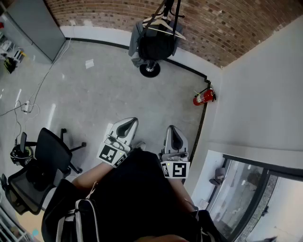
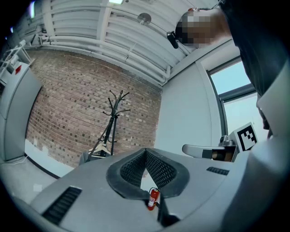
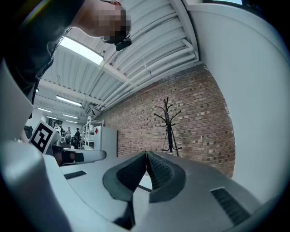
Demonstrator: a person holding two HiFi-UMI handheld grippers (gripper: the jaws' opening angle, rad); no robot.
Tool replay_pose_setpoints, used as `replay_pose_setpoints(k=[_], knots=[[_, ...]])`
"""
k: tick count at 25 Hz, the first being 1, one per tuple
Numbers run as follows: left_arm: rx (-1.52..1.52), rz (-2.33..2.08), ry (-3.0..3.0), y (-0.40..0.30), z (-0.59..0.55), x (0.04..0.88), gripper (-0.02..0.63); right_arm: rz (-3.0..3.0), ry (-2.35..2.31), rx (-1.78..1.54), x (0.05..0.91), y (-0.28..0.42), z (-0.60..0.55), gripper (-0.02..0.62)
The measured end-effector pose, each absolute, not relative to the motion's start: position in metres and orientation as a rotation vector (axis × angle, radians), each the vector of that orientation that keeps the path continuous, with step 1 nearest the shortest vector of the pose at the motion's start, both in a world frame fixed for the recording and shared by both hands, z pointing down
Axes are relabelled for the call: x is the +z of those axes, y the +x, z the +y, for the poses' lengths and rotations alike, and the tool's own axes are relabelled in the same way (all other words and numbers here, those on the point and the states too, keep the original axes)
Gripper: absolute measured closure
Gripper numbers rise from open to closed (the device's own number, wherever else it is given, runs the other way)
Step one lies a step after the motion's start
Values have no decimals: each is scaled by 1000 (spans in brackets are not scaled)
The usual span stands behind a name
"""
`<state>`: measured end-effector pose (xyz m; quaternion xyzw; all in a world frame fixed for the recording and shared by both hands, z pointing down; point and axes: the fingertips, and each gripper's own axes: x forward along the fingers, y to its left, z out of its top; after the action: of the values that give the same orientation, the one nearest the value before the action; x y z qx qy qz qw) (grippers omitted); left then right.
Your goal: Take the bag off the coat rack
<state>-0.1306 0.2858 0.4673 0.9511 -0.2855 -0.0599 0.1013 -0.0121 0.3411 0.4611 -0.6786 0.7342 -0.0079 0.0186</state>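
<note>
A black coat rack (image 1: 166, 12) stands against the brick wall at the far side of the room, with a dark bag (image 1: 155, 46) and a wooden hanger (image 1: 163, 24) hanging on it. The rack (image 2: 114, 118) also shows in the left gripper view and the rack (image 3: 168, 122) in the right gripper view, well ahead. My left gripper (image 1: 129, 124) and right gripper (image 1: 174, 134) are held level in front of the person's body, far from the rack. Both have their jaws pressed together with nothing between them.
A red fire extinguisher (image 1: 203, 97) sits on the floor by the right wall corner. A black office chair (image 1: 49, 153) stands to the left, with cables (image 1: 28, 106) on the floor beyond it. A grey cabinet (image 1: 33, 26) is at far left.
</note>
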Motion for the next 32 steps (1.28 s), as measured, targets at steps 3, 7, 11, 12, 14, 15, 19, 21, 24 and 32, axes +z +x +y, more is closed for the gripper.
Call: replay_pose_setpoints(k=[3,7,11,12,14,15,19,21,24,32], knots=[[-180,-843,2809,-126,287,469,588,2288,-2103,-20,464,-11,341,575],[-175,-851,2814,-120,291,469,588,2288,-2101,6,462,-6,344,575],[-176,-871,2820,-114,292,467,588,2249,-2203,31,463,8,345,575],[-175,-874,2823,-112,293,467,588,2246,-2206,32,463,10,345,575],[-173,-877,2829,-108,295,467,588,2246,-2185,28,463,13,347,575],[-172,-879,2832,-106,295,466,588,2246,-2176,23,463,14,348,575],[-166,-888,2841,-100,298,466,588,2239,-2147,4,463,16,351,575],[-162,-895,2844,-97,299,466,588,2238,-2138,4,463,18,352,575],[-158,-912,2838,-96,299,466,588,2240,-2128,-2,464,20,353,575],[-141,-952,2794,-105,292,472,588,2326,-2097,35,463,6,350,575]])
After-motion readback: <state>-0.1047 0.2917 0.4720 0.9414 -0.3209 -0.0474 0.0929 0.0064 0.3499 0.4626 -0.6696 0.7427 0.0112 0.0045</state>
